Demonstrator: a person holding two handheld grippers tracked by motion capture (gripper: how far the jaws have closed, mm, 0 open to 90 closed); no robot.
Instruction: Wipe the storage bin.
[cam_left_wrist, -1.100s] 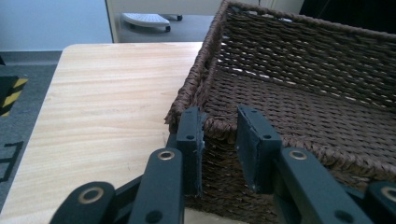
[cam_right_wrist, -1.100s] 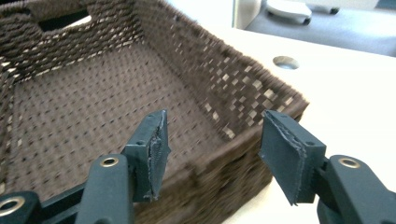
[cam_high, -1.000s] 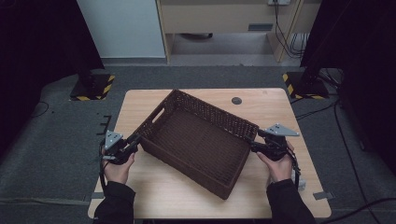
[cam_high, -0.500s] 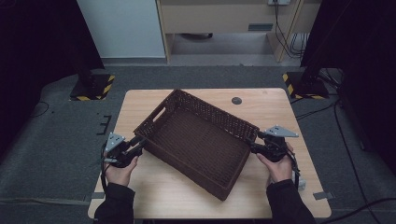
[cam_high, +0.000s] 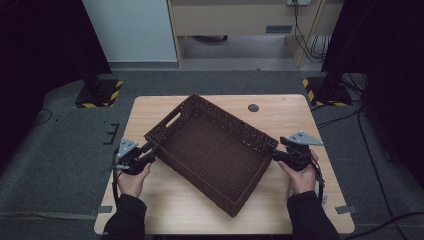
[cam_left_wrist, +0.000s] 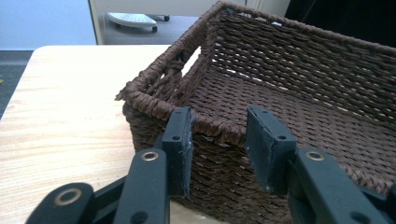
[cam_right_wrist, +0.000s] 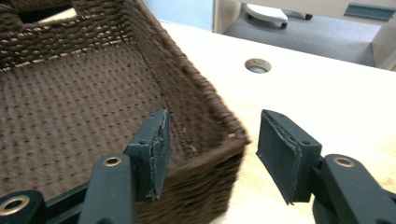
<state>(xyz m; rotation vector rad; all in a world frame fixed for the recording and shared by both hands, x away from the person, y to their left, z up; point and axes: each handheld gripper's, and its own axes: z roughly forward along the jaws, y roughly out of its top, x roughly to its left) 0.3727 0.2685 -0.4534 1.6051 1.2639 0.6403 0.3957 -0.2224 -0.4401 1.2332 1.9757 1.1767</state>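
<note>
Basket (cam_high: 212, 152) sits skewed across the middle of the surface (cam_high: 300, 120), its long axis running from the near right toward the far left corner. Nearest you, your left hand-held gripper (cam_high: 152, 150) straddles the near-left rim; its jaws have just been opening and no longer press it. Your right hand-held gripper (cam_high: 275, 154) has been closing, rim corner between the jaws, pads clear. Each hand faces one long wall, equally near.

No text, label, brand or number can be read in any of the views. The only signs are yellow-and-black hazard stripes on the left stand base (cam_high: 99, 93) and the right stand base (cam_high: 324, 89) on the floor.
</note>
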